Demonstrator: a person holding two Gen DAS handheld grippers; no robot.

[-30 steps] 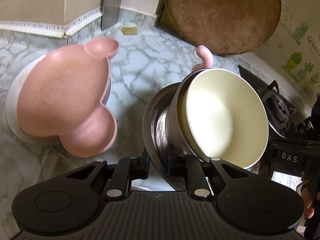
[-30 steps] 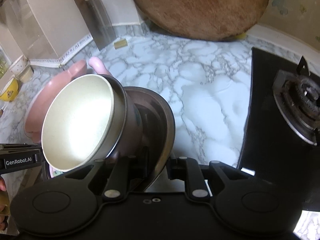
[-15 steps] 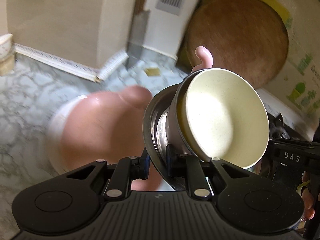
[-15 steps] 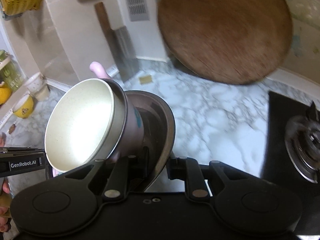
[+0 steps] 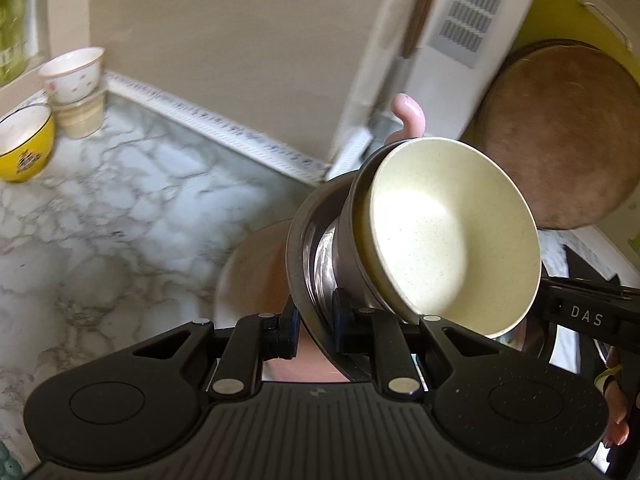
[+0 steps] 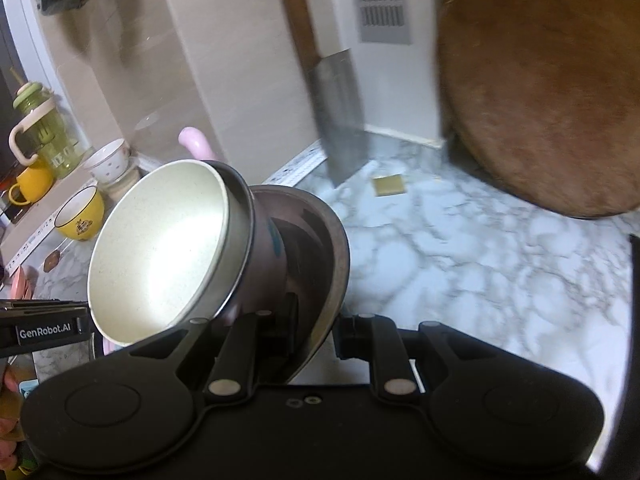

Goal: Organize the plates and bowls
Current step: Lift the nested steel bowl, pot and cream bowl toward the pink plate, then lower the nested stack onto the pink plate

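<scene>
Since a second ago the pink mouse-eared plate (image 5: 256, 280) has slid from the left of the left wrist view to the lower middle, now a blur mostly hidden behind the carried stack, and two bowls have come into view at the upper left.

The left tool (image 5: 316, 326) is nearly closed, its pads pinching the rim of the wide steel dish (image 5: 298, 256). The right tool (image 6: 318, 326) is just as narrow, clamped on the opposite rim of the same steel dish (image 6: 332, 264). The stack is tilted and held above the marble worktop (image 5: 120, 200).

Three pieces nest in it: the steel dish, a steel bowl (image 5: 344, 248) and one cream bowl (image 5: 452, 236) innermost. A pink handle (image 5: 408, 112) pokes up behind.

On the worktop at the left stand one yellow bowl (image 6: 80, 216) and one white patterned bowl (image 6: 108, 164).
</scene>
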